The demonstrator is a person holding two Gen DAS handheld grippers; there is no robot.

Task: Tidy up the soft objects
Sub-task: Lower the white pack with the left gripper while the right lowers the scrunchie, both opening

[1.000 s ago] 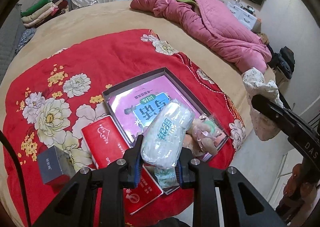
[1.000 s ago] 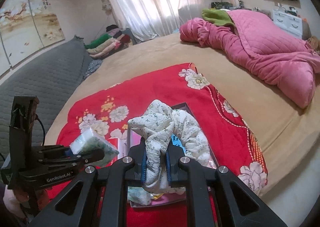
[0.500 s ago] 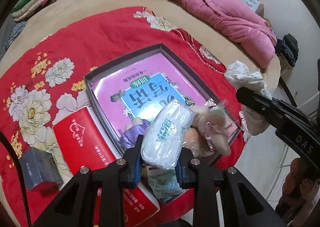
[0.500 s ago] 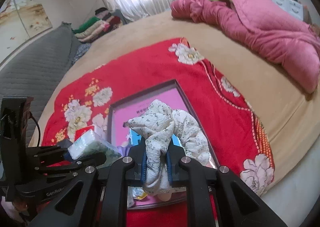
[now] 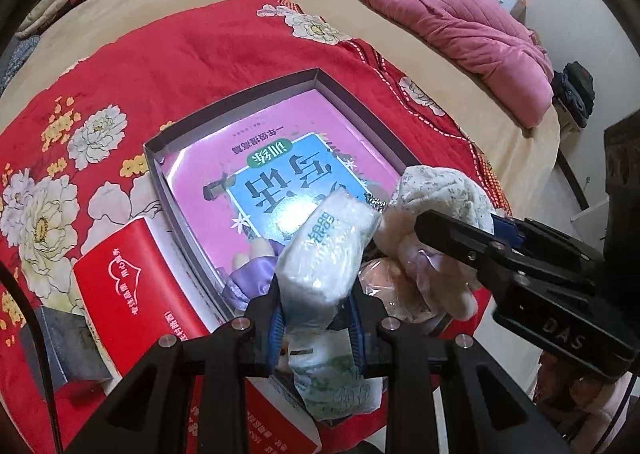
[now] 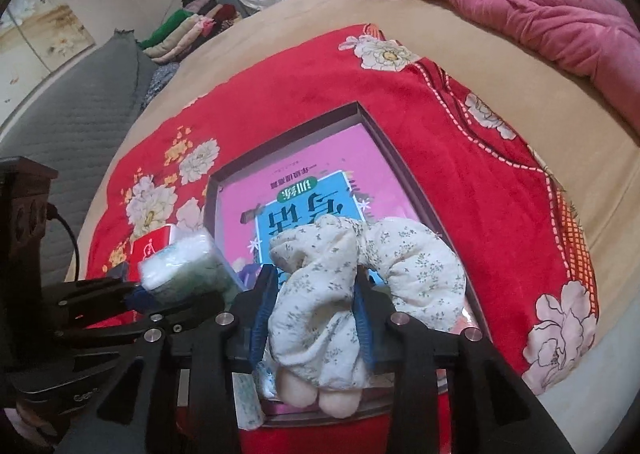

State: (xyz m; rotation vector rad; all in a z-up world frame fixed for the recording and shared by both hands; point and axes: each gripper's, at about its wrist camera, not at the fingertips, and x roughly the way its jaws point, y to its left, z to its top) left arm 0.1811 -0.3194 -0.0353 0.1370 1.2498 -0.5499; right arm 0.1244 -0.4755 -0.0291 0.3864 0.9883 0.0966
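Observation:
My left gripper is shut on a white tissue pack and holds it over the near end of a shallow grey box. The pack also shows in the right wrist view. My right gripper is shut on a floral cloth scrunchie, also over the box's near end. The scrunchie shows in the left wrist view beside the tissue pack. A pink book lines the box. Plush toys, a purple item and another tissue pack lie in the near end.
The box lies on a red floral blanket on a tan bed. A red book and a small grey box lie left of it. A pink quilt is at the far right. The bed edge drops off at right.
Both grippers have moved forward and down over the box, closer together. The scrunchie now hangs beside the tissue pack above the box's near end. Both grips are unchanged.

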